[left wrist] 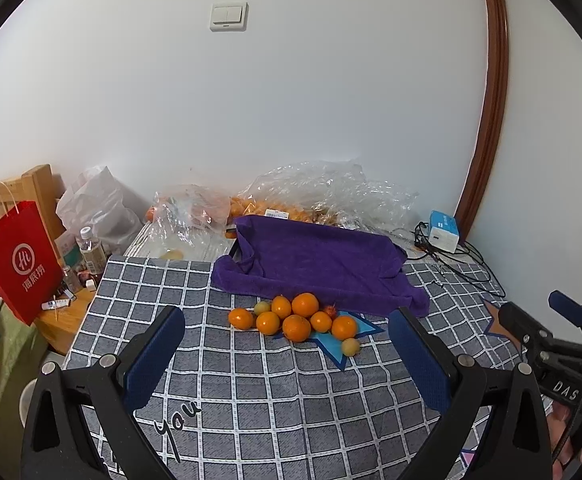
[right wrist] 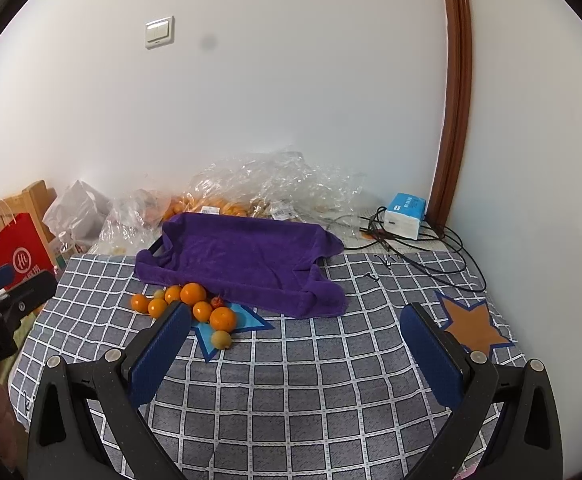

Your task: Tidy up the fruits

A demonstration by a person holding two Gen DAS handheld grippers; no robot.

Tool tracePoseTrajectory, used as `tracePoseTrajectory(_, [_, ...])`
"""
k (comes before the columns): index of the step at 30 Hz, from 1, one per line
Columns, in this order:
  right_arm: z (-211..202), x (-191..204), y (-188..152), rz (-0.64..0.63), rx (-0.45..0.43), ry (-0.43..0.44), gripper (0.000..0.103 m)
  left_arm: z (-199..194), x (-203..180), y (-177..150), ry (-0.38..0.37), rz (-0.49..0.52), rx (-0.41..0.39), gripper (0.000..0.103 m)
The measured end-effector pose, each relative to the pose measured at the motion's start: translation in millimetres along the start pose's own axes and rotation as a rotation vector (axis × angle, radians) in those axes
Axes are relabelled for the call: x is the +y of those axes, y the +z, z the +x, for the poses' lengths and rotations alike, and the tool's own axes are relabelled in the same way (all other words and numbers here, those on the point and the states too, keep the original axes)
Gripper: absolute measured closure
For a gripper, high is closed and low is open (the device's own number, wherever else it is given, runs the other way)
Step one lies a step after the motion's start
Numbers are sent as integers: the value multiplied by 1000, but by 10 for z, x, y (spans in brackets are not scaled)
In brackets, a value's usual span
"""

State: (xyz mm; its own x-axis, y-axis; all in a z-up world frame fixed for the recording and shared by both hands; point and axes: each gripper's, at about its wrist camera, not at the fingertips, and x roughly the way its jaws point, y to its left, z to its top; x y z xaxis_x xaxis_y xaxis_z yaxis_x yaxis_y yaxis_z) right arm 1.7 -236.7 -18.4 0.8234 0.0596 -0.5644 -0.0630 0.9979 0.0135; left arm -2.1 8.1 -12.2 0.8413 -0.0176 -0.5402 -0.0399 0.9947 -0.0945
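The left gripper [left wrist: 287, 338] hangs above the checked cloth [left wrist: 251, 400] with its blue-padded jaws spread wide and nothing between them. Off to its left a red paper bag [left wrist: 17, 260] stands beside the table edge. Straight ahead of the left gripper, just past its fingertips, a heap of oranges [left wrist: 297, 318] lies touching one another, with two small yellowish fruits [left wrist: 350, 347] at the edges of the heap and a small red one [left wrist: 331, 311] tucked in behind. Beyond the heap a purple towel [left wrist: 315, 260] is draped over a tray-like shape, and crumpled clear plastic bags [left wrist: 323, 188] sit behind it against the wall.

The right gripper [right wrist: 297, 326] is likewise released, jaws wide apart and empty. From it the fruit heap [right wrist: 195, 304] lies ahead and to the left, partly hidden by its left finger [right wrist: 163, 352]. The towel [right wrist: 243, 256] is straight ahead. Ahead and to the right an orange star patch [right wrist: 475, 326] marks the cloth near its right finger, and a blue-and-white box [right wrist: 405, 216] with black cables sits by the wall.
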Motion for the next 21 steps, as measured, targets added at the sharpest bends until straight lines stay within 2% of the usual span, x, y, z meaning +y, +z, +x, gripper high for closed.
tracePoseTrajectory(21, [52, -32, -32, 7, 20, -23, 0, -25, 71, -12, -6, -11, -14, 0])
